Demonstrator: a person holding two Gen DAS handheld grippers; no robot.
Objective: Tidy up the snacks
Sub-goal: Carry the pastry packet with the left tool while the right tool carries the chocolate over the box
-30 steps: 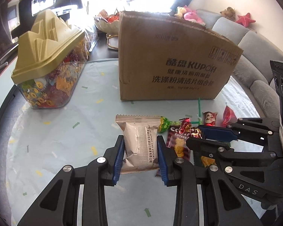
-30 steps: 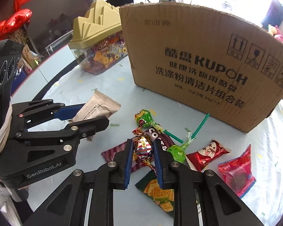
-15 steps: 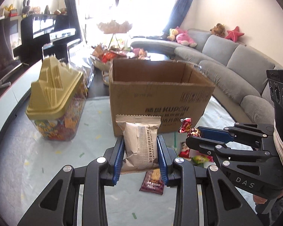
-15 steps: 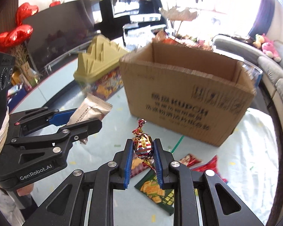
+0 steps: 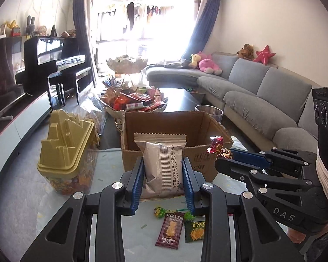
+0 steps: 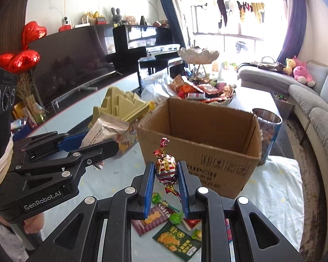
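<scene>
Snacks are split btw the jaws, the desk and a far bowl. Far left on the desk [image 5: 21, 214]: clear candy jar [image 5: 67, 152] w/ tan stepped lid. Next right, left gripper [image 5: 163, 182], jaws clenched on a beige snack pouch [image 5: 163, 168], held upright above the desk, just in front of the open cardboard box [image 5: 175, 131]. Under it on the desk: green lollipop [image 5: 160, 211], brown Costa biscuit pack [image 5: 170, 229], green cracker pack [image 5: 194, 230]. Behind the box, a bowl of mixed snacks [image 5: 133, 102]. Right of the pouch, right gripper [image 6: 165, 182], jaws clenched on a red-gold foil candy [image 6: 165, 168], also up off the desk, near the box's front wall. Far right: steel cup [image 6: 265, 131] beside the box, grey sofa [image 5: 262, 91] beyond.
</scene>
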